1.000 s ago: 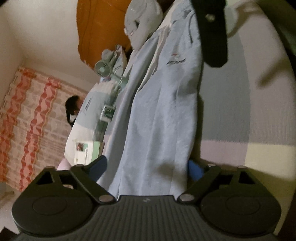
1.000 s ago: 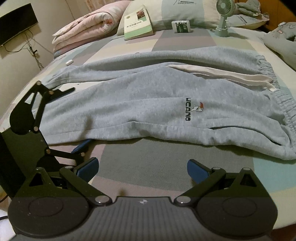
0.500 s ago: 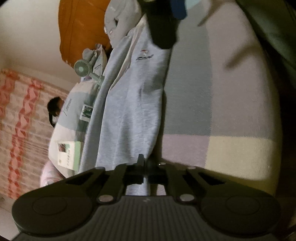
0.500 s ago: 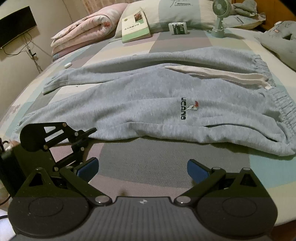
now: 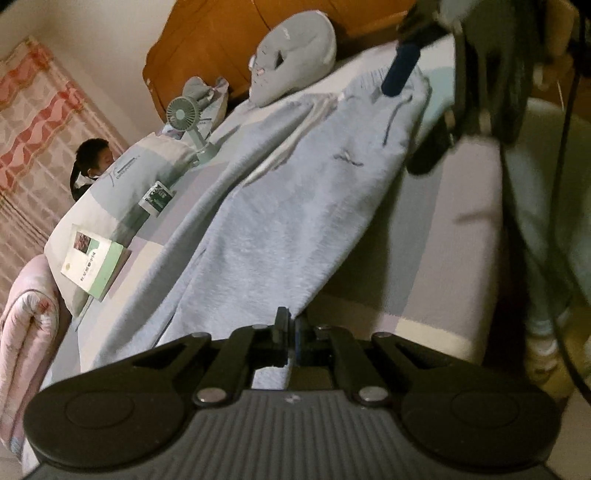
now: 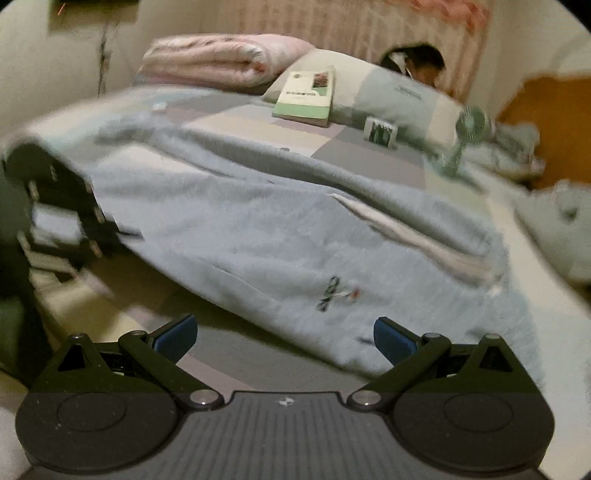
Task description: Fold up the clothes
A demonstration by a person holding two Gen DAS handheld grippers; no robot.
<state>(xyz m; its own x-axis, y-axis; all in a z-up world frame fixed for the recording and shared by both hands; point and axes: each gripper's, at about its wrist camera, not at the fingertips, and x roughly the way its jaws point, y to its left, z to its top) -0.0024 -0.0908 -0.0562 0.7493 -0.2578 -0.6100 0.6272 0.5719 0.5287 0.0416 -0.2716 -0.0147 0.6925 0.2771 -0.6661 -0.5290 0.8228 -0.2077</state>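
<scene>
grey sweatpants [image 5: 280,221] spread on bed [image 5: 443,229]; chest logo [image 6: 334,293] blurred, unreadable. left gripper [image 5: 290,332] pinched on pant cuff. right gripper [image 6: 284,334] spread at waist edge. book [image 6: 306,98] title illegible.

Dim room: patchwork bed [image 6: 258,127], orange wooden headboard [image 5: 221,33], pink patterned curtain [image 5: 33,107], pale walls.
</scene>
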